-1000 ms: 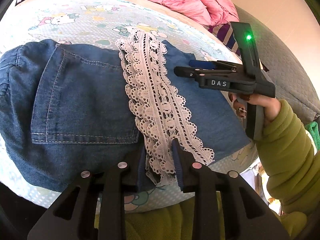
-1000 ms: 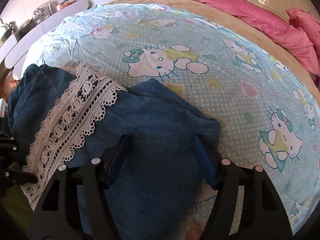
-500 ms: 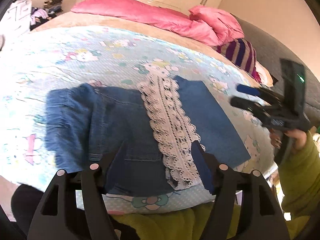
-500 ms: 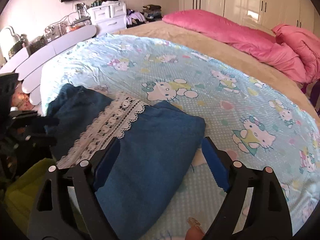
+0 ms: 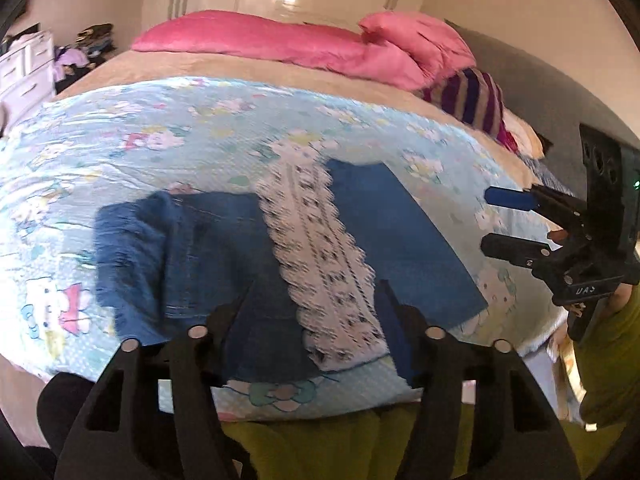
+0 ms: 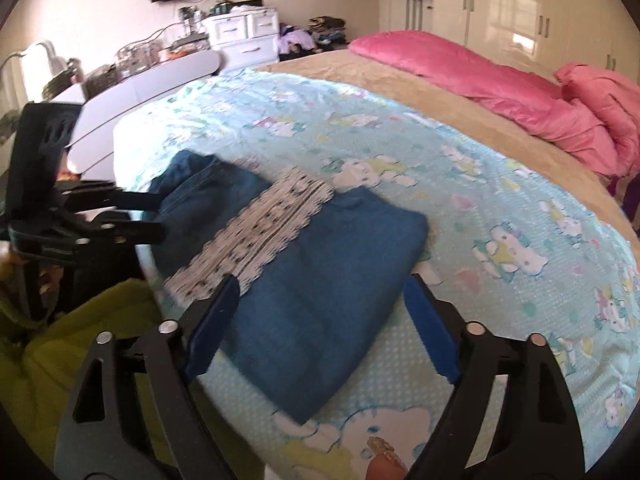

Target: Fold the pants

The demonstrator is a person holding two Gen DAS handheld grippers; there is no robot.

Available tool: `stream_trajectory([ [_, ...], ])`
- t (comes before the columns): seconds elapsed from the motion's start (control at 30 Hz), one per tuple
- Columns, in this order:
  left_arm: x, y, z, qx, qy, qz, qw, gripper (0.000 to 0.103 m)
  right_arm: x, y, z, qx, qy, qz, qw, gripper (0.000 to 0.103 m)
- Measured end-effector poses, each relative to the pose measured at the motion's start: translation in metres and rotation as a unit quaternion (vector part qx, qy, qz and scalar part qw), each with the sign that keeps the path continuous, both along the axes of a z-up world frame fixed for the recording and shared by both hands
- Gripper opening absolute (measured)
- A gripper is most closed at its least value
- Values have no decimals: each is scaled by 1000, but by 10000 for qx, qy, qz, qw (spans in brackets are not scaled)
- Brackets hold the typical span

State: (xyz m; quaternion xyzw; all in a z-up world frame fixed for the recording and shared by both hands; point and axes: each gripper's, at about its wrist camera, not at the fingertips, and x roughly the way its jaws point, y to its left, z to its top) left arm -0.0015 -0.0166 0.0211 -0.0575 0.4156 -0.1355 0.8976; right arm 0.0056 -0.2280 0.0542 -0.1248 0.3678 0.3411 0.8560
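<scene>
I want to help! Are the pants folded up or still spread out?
Folded. The pants lie as a compact stack on the bed, lace across the top, no legs trailing.

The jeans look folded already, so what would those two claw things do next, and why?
Probably nothing more than drawing back. The pants lie as a compact folded stack on the bed sheet, and both the left gripper and right gripper are open, gripping nothing.
</scene>
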Motion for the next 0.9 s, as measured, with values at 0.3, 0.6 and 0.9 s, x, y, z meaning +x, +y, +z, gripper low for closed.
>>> stream_trajectory([
  [0.3,14,-31,-45,269,792,-529,9951,28,-12,14,-38,-476,415,247,9977,32],
  [0.6,16,-29,-54,242,929,-533,9940,30,-10,-6,-70,-571,874,-96,9945,31],
  [0.9,14,-28,-50,225,880,-470,9948,40,-10,-8,-62,-329,866,-190,9955,36],
])
